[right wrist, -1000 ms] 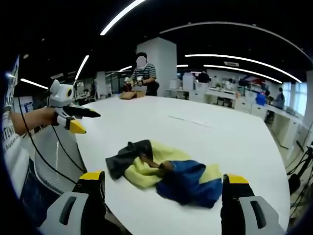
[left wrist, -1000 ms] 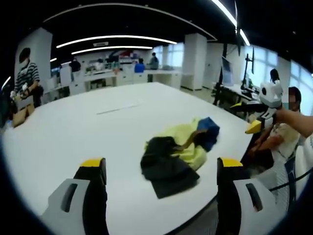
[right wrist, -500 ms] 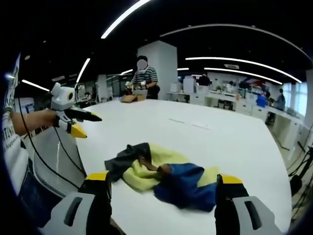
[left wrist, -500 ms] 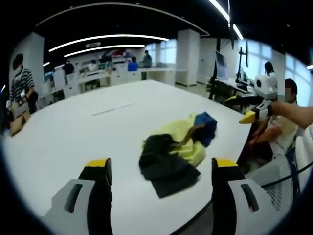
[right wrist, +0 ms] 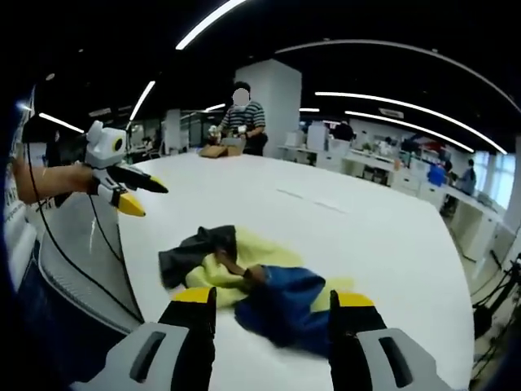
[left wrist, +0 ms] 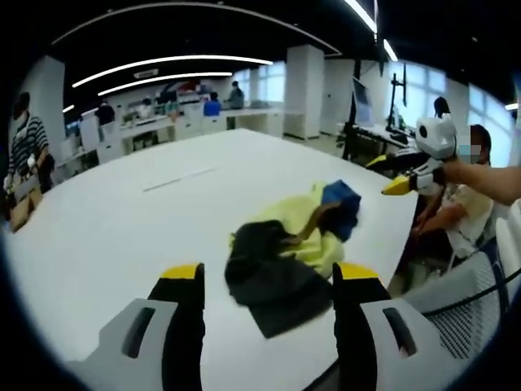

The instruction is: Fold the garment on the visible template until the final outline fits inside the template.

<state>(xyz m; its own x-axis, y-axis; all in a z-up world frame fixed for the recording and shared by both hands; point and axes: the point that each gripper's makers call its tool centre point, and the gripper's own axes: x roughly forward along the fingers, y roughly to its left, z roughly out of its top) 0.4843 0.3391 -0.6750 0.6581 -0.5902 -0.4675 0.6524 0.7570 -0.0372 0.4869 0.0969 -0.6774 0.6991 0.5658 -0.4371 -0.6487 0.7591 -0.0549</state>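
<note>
both tongs' jaws narrowed, still apart, empty | garment crumpled on table | right gripper view: striped-shirt person

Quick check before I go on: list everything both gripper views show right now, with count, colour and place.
garment: one, crumpled, yellow with black and blue parts, near the table edge, ahead of both grippers
table: one, white, large, under the garment
strip on the table: one, pale, beyond the garment
cardboard box: one, brown, far table edge
people in the background: several, at the far edge and at distant desks
seated person: one, beside the table
left hand-held gripper: one, grey with yellow tips, open, short of the garment
right hand-held gripper: one, same colours, open, over the garment's near edge
</note>
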